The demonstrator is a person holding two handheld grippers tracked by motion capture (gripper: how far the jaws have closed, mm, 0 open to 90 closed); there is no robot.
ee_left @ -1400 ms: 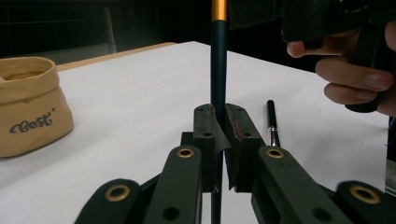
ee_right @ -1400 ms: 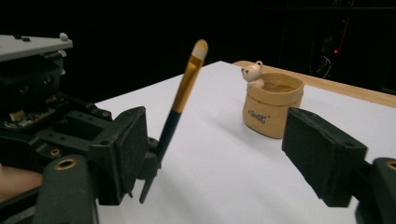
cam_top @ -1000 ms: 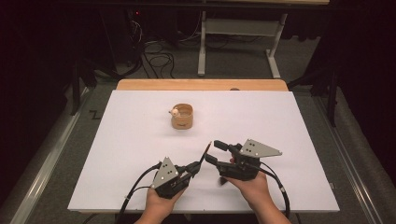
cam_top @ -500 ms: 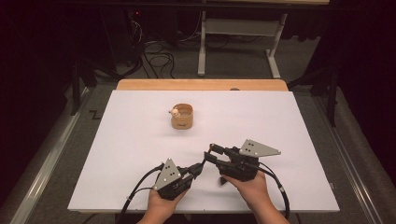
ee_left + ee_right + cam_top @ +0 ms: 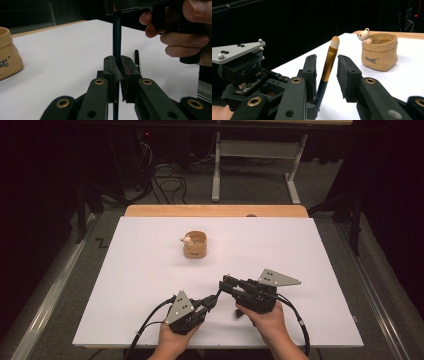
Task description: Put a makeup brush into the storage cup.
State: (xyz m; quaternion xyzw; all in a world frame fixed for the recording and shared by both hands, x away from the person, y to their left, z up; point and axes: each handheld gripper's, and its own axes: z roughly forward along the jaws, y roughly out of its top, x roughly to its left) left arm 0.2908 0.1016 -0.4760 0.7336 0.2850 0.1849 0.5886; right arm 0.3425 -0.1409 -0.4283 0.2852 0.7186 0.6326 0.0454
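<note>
**Makeup brush passed between two tongs at the near edge of the desk**

The left tongs (image 5: 116, 75) are clenched on the dark handle of the makeup brush (image 5: 329, 66), holding it upright just above the white desk (image 5: 150, 285), near and a little left of centre. The right tongs (image 5: 325, 75) straddle the brush's gold ferrule; their jaws have just been closing, one pad beside the brush and the other clear of it, so not yet gripping. The bristle tip points up. A tan pouch-shaped cup (image 5: 195, 245) with a small bear on its rim stands farther off, well apart. A dark pen-like stick (image 5: 136, 58) lies on the desk beyond the left tongs.
</note>
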